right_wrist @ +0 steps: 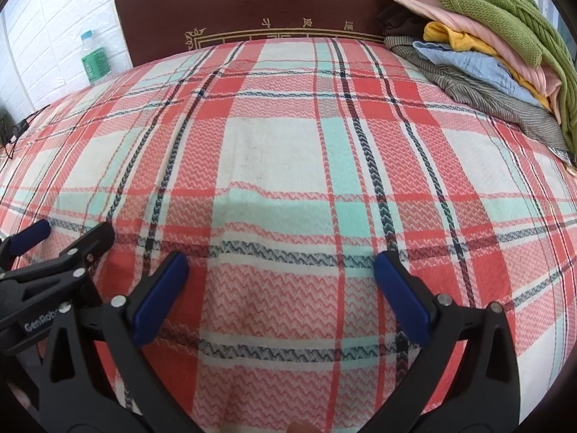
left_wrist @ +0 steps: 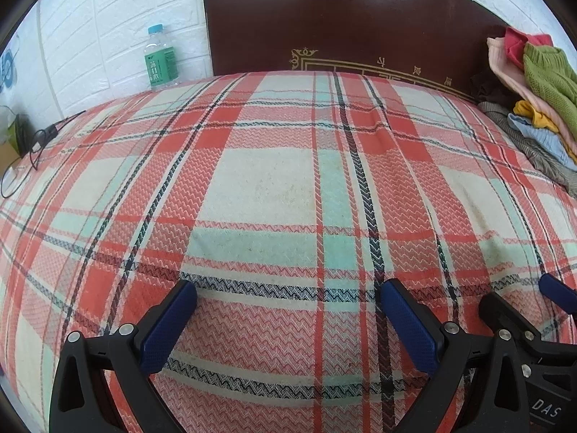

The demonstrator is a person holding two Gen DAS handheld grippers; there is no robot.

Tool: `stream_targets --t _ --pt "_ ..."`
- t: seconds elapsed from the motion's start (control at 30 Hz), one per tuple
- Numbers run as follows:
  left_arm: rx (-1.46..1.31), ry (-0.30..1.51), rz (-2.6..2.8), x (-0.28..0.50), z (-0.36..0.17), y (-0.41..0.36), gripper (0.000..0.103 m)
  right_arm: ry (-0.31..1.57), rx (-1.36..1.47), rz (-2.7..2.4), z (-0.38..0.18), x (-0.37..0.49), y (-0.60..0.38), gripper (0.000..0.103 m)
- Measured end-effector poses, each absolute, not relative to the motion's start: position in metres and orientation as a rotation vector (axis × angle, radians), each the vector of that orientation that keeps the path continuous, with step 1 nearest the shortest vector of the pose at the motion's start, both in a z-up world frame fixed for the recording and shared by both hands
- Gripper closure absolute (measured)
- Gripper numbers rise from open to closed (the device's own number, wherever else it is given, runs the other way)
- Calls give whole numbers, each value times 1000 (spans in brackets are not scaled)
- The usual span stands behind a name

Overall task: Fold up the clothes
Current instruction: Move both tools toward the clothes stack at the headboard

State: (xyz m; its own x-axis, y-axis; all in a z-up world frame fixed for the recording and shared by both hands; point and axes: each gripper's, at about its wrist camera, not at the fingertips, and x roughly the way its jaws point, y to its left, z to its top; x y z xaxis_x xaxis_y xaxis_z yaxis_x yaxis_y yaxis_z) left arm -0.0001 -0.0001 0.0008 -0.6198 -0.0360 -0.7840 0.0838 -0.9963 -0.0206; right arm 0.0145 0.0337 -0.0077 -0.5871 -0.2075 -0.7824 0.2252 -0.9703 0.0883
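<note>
While both claws hover side by side over the near edge of the red, cream and mint plaid bedspread (left_wrist: pixel 274 180), the left gripper (left_wrist: pixel 288 288) and right gripper (right_wrist: pixel 281 263) stand spread wide, holding nothing. Beyond them the plaid lies flat and bare across its middle. At the far right corner sits the heap of knitted clothes, green on top (right_wrist: pixel 497 36), against the dark wooden headboard (left_wrist: pixel 342 18). Far left, a clear plastic water bottle (left_wrist: pixel 160 57) stands by the white brick wall (left_wrist: pixel 108 18).
</note>
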Motion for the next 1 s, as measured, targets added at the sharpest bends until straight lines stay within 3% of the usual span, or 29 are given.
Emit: stream_targets --t 0.1,0.27,0.6,1.0 --pt "1355 74 -2767 2 7 1 0 12 1208 -2631 5 24 46 0" --pt "1303 203 -2841 10 36 -7 0 -16 1090 -2677 26 41 67 0" --pt "1101 98 -3099 28 100 49 0 -209 1027 -2692 73 43 169 0" --pt "1025 17 -3182 31 132 82 0 -185 866 -2782 117 44 240 0"
